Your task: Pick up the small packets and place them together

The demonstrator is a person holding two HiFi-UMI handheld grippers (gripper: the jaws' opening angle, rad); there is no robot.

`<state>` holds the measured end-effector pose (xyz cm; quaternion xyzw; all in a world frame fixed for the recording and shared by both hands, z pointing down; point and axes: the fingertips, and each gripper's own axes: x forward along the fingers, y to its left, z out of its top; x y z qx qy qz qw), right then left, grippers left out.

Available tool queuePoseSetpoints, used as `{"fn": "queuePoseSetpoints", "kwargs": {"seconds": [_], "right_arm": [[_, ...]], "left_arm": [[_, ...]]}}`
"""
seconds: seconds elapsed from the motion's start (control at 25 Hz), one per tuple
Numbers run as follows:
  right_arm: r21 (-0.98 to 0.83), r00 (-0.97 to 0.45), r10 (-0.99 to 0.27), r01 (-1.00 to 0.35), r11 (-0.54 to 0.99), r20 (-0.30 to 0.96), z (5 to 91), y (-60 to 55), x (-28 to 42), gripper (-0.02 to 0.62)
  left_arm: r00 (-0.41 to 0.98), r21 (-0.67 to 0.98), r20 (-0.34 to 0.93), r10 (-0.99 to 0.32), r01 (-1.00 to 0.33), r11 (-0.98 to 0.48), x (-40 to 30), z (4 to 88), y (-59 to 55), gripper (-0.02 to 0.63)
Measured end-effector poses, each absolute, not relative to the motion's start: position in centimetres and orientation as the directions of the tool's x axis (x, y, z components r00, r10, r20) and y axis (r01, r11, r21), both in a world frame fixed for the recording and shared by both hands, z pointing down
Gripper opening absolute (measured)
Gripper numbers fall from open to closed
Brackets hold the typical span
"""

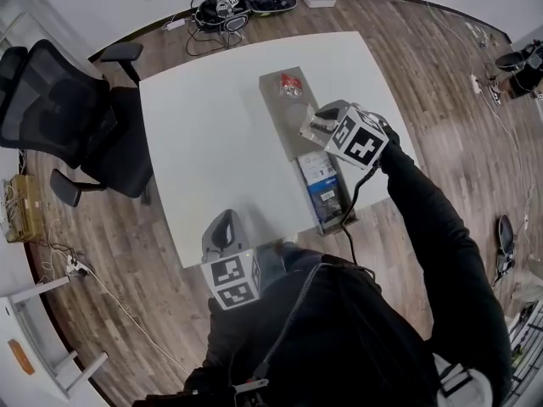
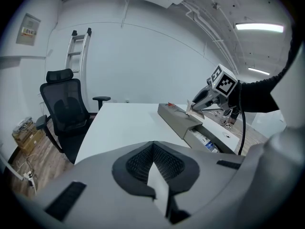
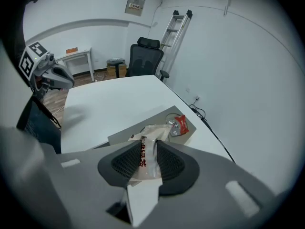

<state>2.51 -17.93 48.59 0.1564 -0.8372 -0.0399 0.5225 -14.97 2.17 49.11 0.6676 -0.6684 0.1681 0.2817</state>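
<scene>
**Status: in progress, partly done.**

1. Right tool point(image 3: 145, 152): clamped on a white packet point(image 3: 144, 149) with red print. The packet stands up between the pads, its crumpled top sticking out past them. In the head view this tool point(image 1: 316, 124) hangs at centre right of the frame, above the grey box point(image 1: 277, 108), with the packet clear of every surface.

2. Left tool point(image 2: 152, 149): pads together with nothing between them. In the head view it sits at lower centre point(image 1: 222, 225), near the worktop's point(image 1: 199, 125) near edge and well apart from the box. It is taking no part in the carry.

3. Collection point, as judged: one red packet point(image 1: 290, 84) lies on the top of the grey box, towards the upper end of the frame. The right gripper view shows it point(image 3: 181, 124) just beyond the held packet. This looks like the place where the packets are being gathered.

4. Source, as judged: the drawer point(image 1: 333, 214) stands pulled out at the lower end of the box. Blue-and-white packets point(image 1: 321, 185) lie inside it; how many cannot be told.

5. Assessment: one packet placed, a second in transit and not yet set down. The drawer's contents remain to be moved. Well under half complete.
</scene>
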Motion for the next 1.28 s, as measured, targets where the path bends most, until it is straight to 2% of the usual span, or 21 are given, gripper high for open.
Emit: {"fn": "queuePoseSetpoints", "kwargs": {"seconds": [0.44, 0.64, 0.8, 0.88, 1.08, 1.28], "right_arm": [[0.134, -0.442, -0.257, -0.289, 0.948, 0.860, 51.6, -21.7, -0.5, 0.104], [0.082, -0.451, -0.236, -0.335, 0.939, 0.861, 52.4, -22.6, -0.2, 0.129], [0.058, -0.464, -0.206, -0.313, 0.948, 0.861, 52.7, -22.6, -0.2, 0.154], [0.068, -0.474, -0.216, -0.309, 0.949, 0.853, 52.1, -22.6, 0.0, 0.193], [0.116, -0.516, -0.245, -0.270, 0.956, 0.821, 48.3, -21.1, 0.9, 0.207], [0.109, -0.514, -0.175, -0.158, 0.981, 0.840, 46.4, -14.5, 2.4, 0.207]], "left_arm": [[0.006, 0.145, 0.614, -0.790, -0.984, 0.105, -17.1, 49.5, 1.8, -0.002], [0.000, 0.142, 0.620, -0.785, -0.984, 0.112, -17.5, 49.8, 1.6, -0.002], [0.008, 0.143, 0.623, -0.783, -0.984, 0.103, -17.4, 50.0, 1.4, -0.002], [0.015, 0.144, 0.620, -0.784, -0.985, 0.096, -17.3, 50.0, 1.1, -0.002], [0.033, 0.148, 0.619, -0.785, -0.986, 0.075, -16.9, 50.3, 0.6, -0.002], [0.066, 0.157, 0.611, -0.789, -0.987, 0.039, -15.9, 50.1, -0.1, -0.002]]}}
